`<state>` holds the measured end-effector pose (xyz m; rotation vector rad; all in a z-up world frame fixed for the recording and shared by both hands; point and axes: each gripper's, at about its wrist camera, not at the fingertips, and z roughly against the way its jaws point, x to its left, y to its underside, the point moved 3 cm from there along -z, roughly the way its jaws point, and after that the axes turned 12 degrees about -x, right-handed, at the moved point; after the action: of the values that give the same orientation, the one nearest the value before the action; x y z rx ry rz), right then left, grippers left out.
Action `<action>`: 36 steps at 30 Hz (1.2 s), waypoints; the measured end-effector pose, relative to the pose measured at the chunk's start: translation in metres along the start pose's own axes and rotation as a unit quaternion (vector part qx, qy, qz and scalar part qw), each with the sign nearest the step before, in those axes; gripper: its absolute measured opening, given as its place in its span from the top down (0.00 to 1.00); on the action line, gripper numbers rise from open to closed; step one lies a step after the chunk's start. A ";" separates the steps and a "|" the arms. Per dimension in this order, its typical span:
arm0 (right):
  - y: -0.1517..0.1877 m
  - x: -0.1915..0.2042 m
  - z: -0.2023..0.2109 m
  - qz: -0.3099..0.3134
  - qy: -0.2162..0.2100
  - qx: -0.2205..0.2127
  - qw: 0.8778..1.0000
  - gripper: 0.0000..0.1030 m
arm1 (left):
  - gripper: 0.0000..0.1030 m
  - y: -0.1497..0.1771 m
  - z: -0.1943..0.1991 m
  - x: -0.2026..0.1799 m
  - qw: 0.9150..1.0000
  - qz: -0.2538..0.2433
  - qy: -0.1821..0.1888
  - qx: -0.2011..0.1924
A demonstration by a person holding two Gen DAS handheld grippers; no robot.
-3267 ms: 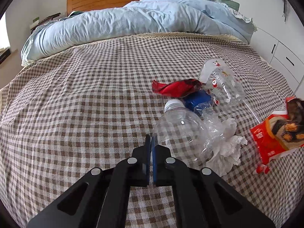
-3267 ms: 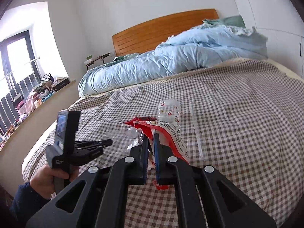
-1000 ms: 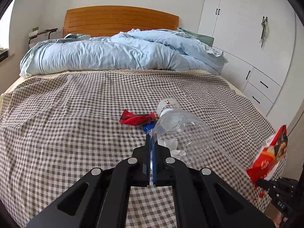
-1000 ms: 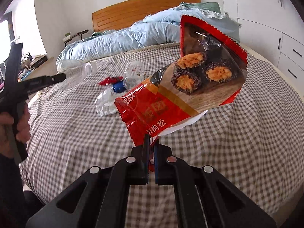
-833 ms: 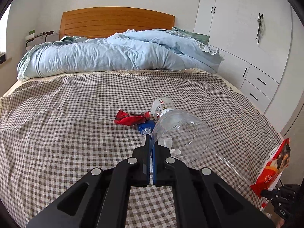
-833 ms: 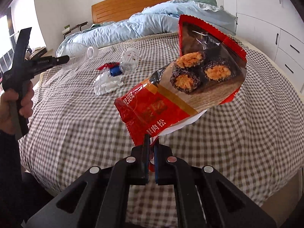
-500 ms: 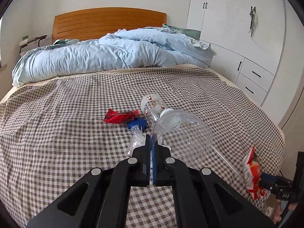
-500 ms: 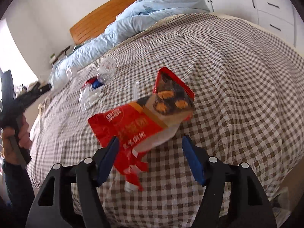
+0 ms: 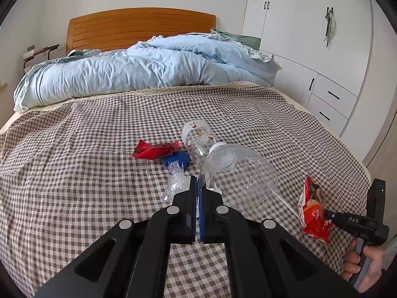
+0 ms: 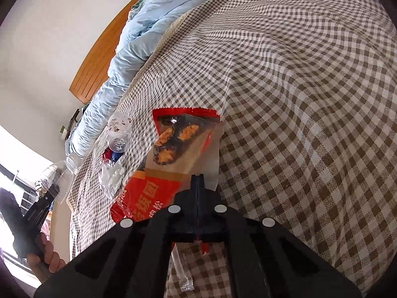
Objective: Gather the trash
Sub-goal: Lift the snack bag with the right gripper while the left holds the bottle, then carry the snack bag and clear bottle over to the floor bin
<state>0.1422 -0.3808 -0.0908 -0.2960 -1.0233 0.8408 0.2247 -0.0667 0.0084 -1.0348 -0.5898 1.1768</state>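
Jaws of both grippers are fully closed: left gripper (image 9: 197, 181) pinches the clear bottle (image 9: 238, 171), right gripper (image 10: 197, 178) the snack bag (image 10: 173, 159). Keep both pinches firm while carrying; the bottle hangs beyond the jaws by its thin edge and may slip.

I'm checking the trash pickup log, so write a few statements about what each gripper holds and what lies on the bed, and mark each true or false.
1. The left gripper is shut on a clear plastic bottle. True.
2. The right gripper is empty. False: it pinches a red snack bag.
3. A red wrapper lies on the checked bedspread. True.
4. The duvet is green. False: light blue.
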 end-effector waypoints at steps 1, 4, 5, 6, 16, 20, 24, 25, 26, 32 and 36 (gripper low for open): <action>-0.003 0.006 0.005 0.010 -0.003 -0.012 1.000 1.00 | 1.00 0.000 0.001 0.000 1.000 0.000 0.001 -0.001; -0.012 0.024 0.022 0.042 -0.010 -0.038 0.998 1.00 | 1.00 -0.001 0.001 0.001 1.000 0.001 -0.001 -0.002; -0.013 0.027 0.026 0.054 -0.005 -0.038 0.998 1.00 | 1.00 -0.001 0.001 0.001 1.000 0.002 -0.001 -0.001; -0.015 0.029 0.029 0.054 -0.006 -0.034 0.998 1.00 | 1.00 -0.001 0.001 0.001 1.000 0.003 -0.001 -0.001; -0.005 0.014 0.019 -0.044 -0.045 0.025 0.998 0.28 | 1.00 -0.003 0.005 0.001 1.000 0.010 0.010 -0.003; -0.009 0.012 -0.022 -0.083 -0.029 0.053 0.995 0.28 | 1.00 -0.002 0.003 0.002 0.999 0.023 0.028 0.010; -0.012 0.018 -0.063 -0.050 0.022 0.065 0.996 0.84 | 1.00 0.004 -0.004 0.005 0.998 0.037 0.040 0.033; -0.011 0.019 -0.067 -0.050 0.027 0.065 0.996 1.00 | 1.00 0.005 -0.004 0.005 0.998 0.037 0.040 0.035; -0.010 0.023 -0.067 -0.048 0.017 0.062 0.997 1.00 | 1.00 0.006 -0.005 0.006 0.998 0.040 0.043 0.039; -0.020 0.048 -0.036 0.003 -0.005 0.009 1.000 1.00 | 1.00 0.010 -0.010 -0.001 0.994 0.049 0.074 0.058; -0.037 0.062 0.009 0.035 -0.021 -0.035 0.999 1.00 | 1.00 0.010 -0.006 -0.014 0.993 0.043 0.092 0.055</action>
<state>0.1671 -0.3609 -0.0256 -0.3753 -1.0887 0.8786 0.2209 -0.0817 -0.0012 -1.0689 -0.3358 1.1602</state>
